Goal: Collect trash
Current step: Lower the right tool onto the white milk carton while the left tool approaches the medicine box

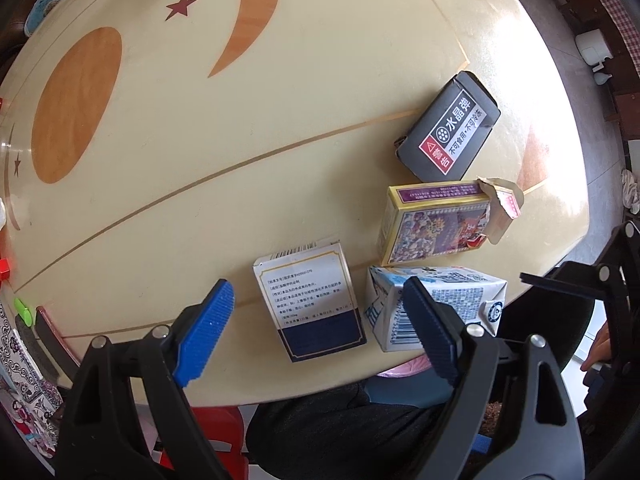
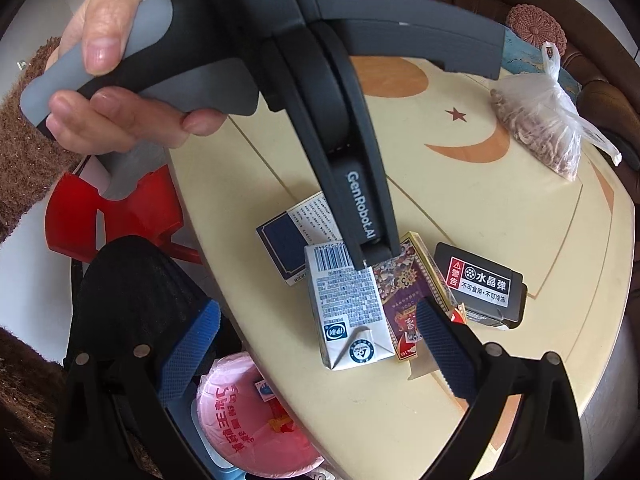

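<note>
Left wrist view shows the left gripper [image 1: 316,332] with fingers spread wide, descending over the blue-and-white medicine box [image 1: 310,300] near the tabletop [image 1: 180,140] edge, needing only closure; the right gripper [image 2: 316,356], likewise spread, hovers empty above the milk carton [image 2: 348,312].

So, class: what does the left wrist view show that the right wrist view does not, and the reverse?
Left wrist only: the left gripper, open, with nothing between its pads. Right wrist only: the bagged bin, a clear bag, the right gripper, open. Both: the table, the blue box, the carton, the card box and the grey box.
</note>
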A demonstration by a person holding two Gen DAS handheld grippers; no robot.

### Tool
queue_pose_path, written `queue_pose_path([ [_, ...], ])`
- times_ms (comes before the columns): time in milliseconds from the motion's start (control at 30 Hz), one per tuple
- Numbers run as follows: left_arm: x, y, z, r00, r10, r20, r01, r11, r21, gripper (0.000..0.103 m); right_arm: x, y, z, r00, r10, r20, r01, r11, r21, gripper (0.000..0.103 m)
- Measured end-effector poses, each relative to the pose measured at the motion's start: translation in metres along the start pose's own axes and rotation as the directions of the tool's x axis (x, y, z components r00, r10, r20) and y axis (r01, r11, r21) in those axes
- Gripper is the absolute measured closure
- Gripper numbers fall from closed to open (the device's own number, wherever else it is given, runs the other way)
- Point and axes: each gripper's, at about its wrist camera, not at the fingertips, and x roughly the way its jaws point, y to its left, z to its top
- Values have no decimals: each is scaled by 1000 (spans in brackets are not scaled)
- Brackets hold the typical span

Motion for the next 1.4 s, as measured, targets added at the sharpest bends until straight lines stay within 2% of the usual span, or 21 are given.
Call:
queue_pose_path([
  [267,3,15,0,999,-34,2,34,999,-11,19,25,-7,-3,998,47,-40,-46,998,37,7],
  [333,4,20,1,1000,-23,12,24,999,-21,19,29,-6,-5,998,48,-49,-46,998,35,7],
  [667,41,31,7,998,-32,-47,30,999,-30,19,38,-5,-7,996,56,-67,-53,998,43,7],
  [900,56,32,10,997,-50,-62,48,998,-40,19,44,-7,-8,995,60,-74,-56,997,48,7],
  [1400,73,59,-9,990,-138,-25,134,985,-109,19,52,-5,-12,996,48,-72,-44,998,48,7],
])
